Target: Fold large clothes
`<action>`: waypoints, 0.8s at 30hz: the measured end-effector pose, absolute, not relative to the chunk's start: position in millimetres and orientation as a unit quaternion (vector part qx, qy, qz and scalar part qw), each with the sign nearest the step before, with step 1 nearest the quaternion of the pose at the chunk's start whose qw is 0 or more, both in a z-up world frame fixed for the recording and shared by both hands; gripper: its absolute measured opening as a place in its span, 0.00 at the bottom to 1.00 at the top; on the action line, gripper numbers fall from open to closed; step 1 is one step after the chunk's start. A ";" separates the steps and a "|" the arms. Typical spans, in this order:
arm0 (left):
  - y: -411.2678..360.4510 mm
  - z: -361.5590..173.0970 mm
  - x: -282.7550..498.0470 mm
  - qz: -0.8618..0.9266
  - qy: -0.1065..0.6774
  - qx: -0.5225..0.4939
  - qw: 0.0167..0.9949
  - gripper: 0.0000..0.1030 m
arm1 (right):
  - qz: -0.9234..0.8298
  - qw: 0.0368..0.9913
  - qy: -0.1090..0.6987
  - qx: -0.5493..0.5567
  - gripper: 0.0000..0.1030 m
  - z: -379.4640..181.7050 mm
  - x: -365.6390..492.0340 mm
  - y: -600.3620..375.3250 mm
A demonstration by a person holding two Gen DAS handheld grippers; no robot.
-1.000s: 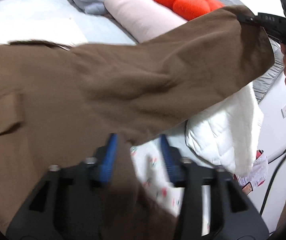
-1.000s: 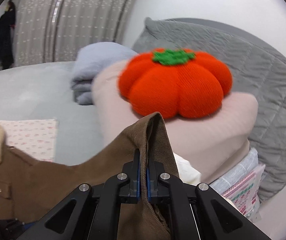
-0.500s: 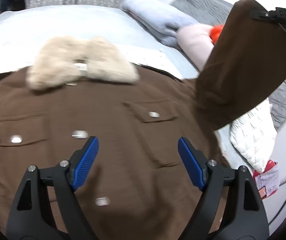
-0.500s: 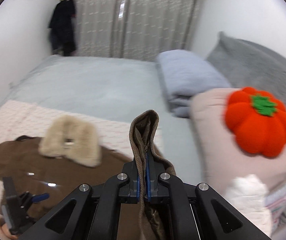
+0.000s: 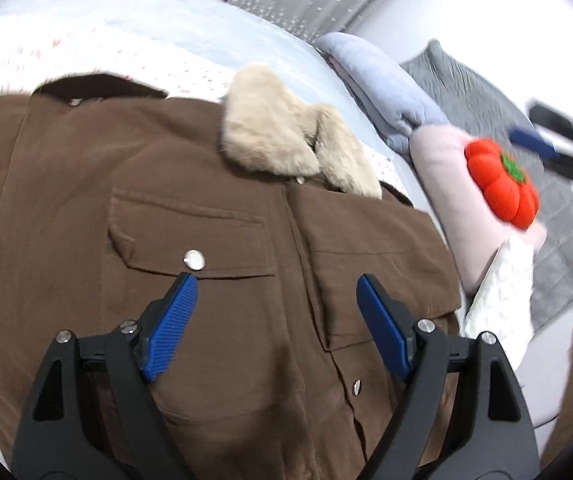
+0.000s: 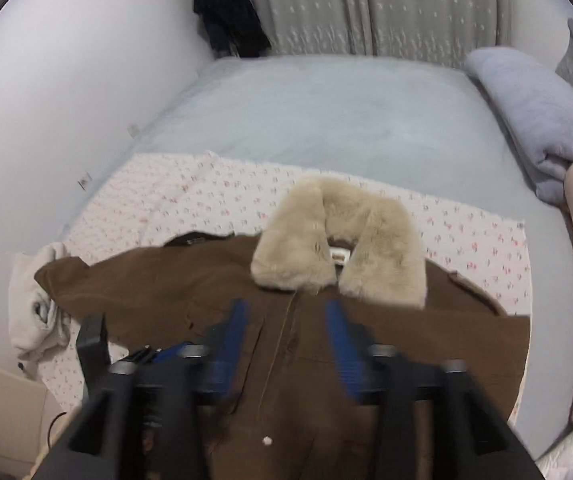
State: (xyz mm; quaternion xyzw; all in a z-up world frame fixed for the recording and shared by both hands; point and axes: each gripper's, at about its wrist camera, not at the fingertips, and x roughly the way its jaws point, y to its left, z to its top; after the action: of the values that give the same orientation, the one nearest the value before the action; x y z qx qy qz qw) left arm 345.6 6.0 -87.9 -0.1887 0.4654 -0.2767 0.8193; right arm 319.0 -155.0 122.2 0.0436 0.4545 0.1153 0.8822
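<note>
A brown jacket (image 5: 214, 240) with a beige fur collar (image 5: 286, 148) lies front up on a floral sheet (image 5: 98, 60) on the bed. My left gripper (image 5: 274, 316) is open and empty just above the jacket's chest, near a pocket snap. My right gripper (image 6: 286, 328) is open and empty, blurred by motion, above the jacket (image 6: 278, 380) below the collar (image 6: 338, 248). The right gripper's blue pad also shows at the right edge of the left wrist view (image 5: 534, 144).
A pink pillow (image 5: 450, 184) with an orange pumpkin cushion (image 5: 502, 184) and a folded blue-grey blanket (image 6: 534, 120) lie at the bed's right side. A white quilted item (image 5: 502, 292) sits by the edge. A white cloth (image 6: 34, 300) lies at the left. A wall runs along the left.
My right gripper has opened and let go of the brown sleeve, which now lies down with the jacket. Both grippers have swung over the jacket's chest.
</note>
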 end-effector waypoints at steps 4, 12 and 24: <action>2.0 -97.0 357.4 -0.286 0.475 -0.218 0.803 0.80 | 0.077 0.890 0.447 0.055 0.60 111.6 303.3 -197.0; -84.6 -112.7 381.8 -0.302 0.506 -0.149 0.794 0.60 | 0.007 0.880 0.458 0.122 0.65 49.2 272.3 -302.6; -80.9 -63.6 359.0 -0.224 0.395 -0.158 0.877 0.08 | -0.063 0.870 0.453 0.183 0.71 -8.9 244.3 -416.5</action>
State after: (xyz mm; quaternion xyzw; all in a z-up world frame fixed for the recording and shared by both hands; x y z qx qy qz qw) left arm 359.0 -80.9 -63.6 -0.1575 0.3954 -0.2237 0.8768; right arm 244.3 -416.5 -8.9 0.1833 0.4532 -0.0631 0.8701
